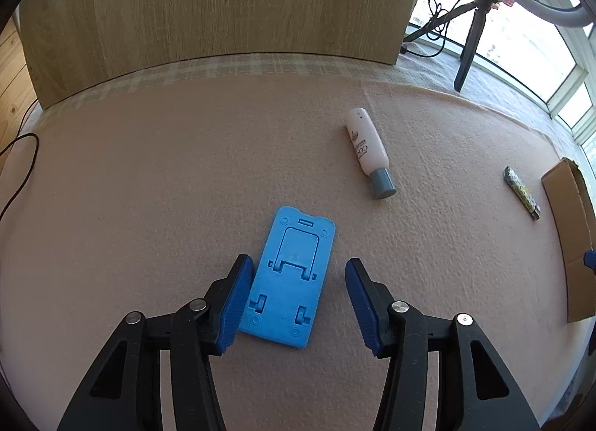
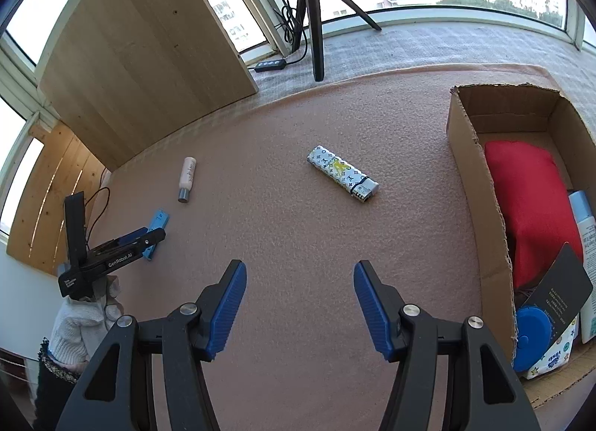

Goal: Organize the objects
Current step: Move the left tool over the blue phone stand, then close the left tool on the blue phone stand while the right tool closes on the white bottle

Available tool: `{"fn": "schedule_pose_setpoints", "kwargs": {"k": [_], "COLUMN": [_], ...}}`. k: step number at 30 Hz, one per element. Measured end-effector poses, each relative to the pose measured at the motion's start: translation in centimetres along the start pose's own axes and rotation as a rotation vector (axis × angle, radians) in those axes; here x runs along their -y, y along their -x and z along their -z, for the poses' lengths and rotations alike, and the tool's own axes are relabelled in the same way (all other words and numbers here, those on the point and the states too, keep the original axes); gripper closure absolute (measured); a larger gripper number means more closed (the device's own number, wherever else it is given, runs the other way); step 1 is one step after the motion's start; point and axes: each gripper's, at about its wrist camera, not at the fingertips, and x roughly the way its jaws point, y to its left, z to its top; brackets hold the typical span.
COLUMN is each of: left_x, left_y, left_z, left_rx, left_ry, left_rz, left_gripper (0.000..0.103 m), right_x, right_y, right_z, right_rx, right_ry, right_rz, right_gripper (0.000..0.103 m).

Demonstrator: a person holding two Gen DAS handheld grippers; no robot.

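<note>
Both grippers gape; bottle and lighter lie beyond blue stand.

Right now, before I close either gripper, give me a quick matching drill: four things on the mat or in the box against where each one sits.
Things:
1. blue phone stand
2. lotion bottle
3. lighter
4. red cushion

Places:
A. inside the cardboard box
B. between the left gripper fingers
C. ahead of the right gripper
D. beyond the stand, grey cap nearer

Pairs: 1-B, 2-D, 3-C, 4-A
</note>
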Motion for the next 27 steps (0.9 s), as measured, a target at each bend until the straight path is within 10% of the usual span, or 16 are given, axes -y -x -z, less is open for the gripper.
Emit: {"fn": "schedule_pose_setpoints", "kwargs": {"k": [27], "left_x": [2.5], "left_y": [1.8], "left_z": [4.1], "left_rx": [0.015], "left_ry": [-0.025], "left_rz": [0.014], "left_gripper": [0.064], "right_x": [-5.5], "right_y": [-5.3], "right_z": [-4.7], "right_rx": [-0.022], "right_ry": [0.138], "right_rz": [0.015], "right_gripper": [0.047]}}
